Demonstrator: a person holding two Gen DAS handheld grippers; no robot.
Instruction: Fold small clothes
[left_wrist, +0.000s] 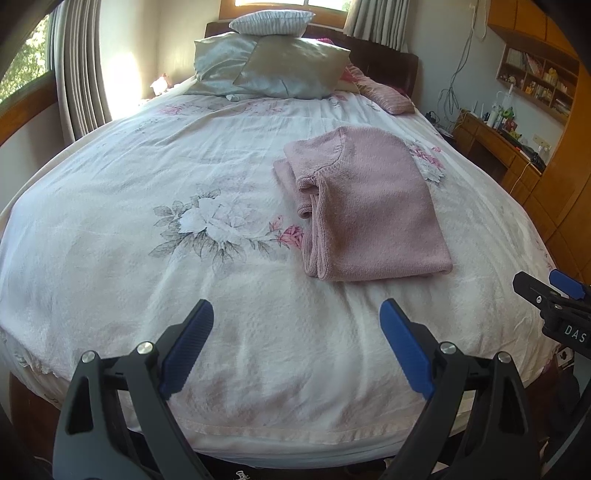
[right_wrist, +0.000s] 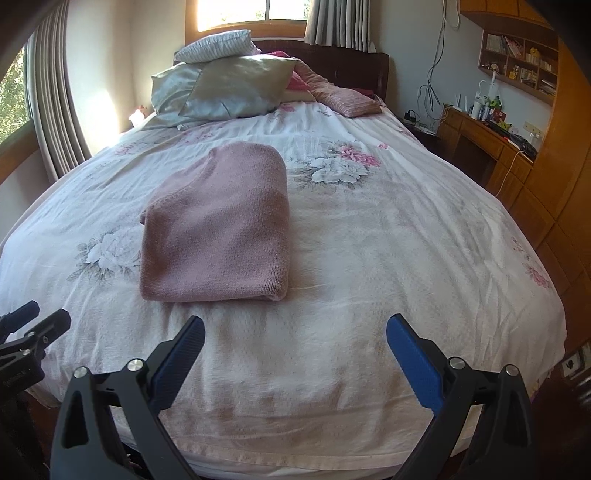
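A pink knitted sweater (left_wrist: 369, 206) (right_wrist: 218, 225) lies folded into a neat rectangle on the white floral bedspread (left_wrist: 221, 258) (right_wrist: 388, 240). My left gripper (left_wrist: 297, 314) hovers open over the bed's near edge, below and left of the sweater, with nothing between its blue pads. My right gripper (right_wrist: 295, 328) is open too, just in front of the sweater's near right corner and apart from it. The right gripper's tip shows at the right edge of the left wrist view (left_wrist: 546, 291); the left gripper's tip shows at the left edge of the right wrist view (right_wrist: 33, 325).
Several pillows (left_wrist: 273, 62) (right_wrist: 229, 85) are piled at the headboard. A wooden desk (left_wrist: 495, 144) (right_wrist: 487, 147) with clutter and a wall shelf (right_wrist: 517, 62) stand to the right of the bed. Curtains (left_wrist: 77, 70) hang at the left window.
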